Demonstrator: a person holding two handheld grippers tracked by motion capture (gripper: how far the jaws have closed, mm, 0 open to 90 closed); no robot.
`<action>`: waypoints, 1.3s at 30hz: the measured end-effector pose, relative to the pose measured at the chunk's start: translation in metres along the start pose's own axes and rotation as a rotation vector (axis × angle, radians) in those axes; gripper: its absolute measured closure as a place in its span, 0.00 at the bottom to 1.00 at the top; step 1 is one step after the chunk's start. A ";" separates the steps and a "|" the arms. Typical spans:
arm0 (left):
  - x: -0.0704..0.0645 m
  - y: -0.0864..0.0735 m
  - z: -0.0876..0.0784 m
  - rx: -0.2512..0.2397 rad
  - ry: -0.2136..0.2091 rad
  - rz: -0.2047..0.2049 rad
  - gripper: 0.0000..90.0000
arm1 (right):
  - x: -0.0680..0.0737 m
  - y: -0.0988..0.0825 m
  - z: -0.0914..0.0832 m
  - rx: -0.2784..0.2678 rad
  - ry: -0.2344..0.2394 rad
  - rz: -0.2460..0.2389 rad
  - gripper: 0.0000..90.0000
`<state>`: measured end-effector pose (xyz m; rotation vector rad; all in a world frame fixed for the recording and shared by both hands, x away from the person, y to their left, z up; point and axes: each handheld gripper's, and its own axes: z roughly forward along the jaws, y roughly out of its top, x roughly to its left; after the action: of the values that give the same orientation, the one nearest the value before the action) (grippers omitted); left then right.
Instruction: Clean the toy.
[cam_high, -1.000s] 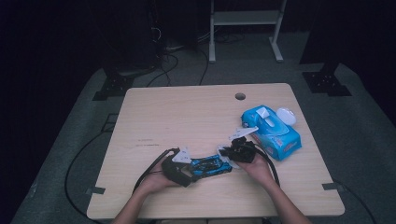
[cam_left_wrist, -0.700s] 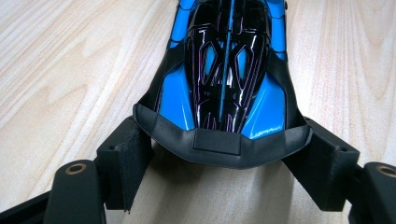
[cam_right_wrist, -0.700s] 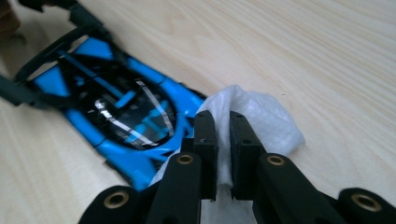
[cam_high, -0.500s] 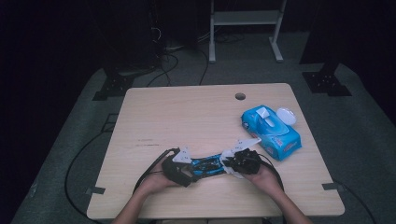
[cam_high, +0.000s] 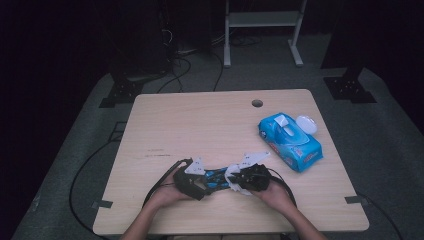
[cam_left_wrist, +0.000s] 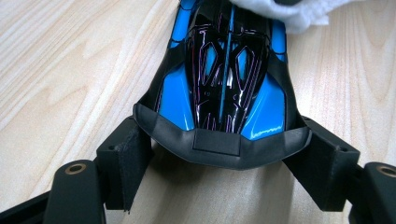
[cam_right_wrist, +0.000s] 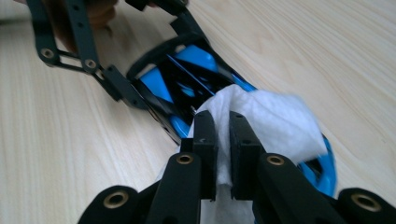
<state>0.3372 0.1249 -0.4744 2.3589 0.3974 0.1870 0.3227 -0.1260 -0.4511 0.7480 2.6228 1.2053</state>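
Right gripper (cam_high: 239, 178) slid its white wipe (cam_high: 234, 176) toward the person along the toy car (cam_high: 216, 177) near the table's (cam_high: 200, 120) front edge, left gripper (cam_left_wrist: 224, 151) clamped on the car's end, right jaws pinching the wipe (cam_right_wrist: 261, 121).

A light wooden table (cam_high: 200, 125) has a small round hole (cam_high: 257, 103) near its far edge. A blue toy car (cam_high: 216, 177) and a blue pack of wipes (cam_high: 290, 141) lie on it.
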 end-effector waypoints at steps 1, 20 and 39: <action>0.000 0.000 0.000 -0.001 0.000 0.001 0.29 | -0.002 -0.003 -0.002 0.006 -0.021 -0.006 0.92; -0.001 0.002 0.003 -0.007 -0.002 -0.009 0.29 | 0.014 -0.002 0.006 -0.039 0.003 -0.080 0.92; -0.002 0.004 0.004 -0.001 0.010 -0.002 0.28 | 0.034 0.028 0.039 -0.025 0.089 -0.097 0.92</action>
<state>0.3373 0.1194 -0.4744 2.3579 0.4039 0.1978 0.3170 -0.0672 -0.4542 0.5678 2.6751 1.2687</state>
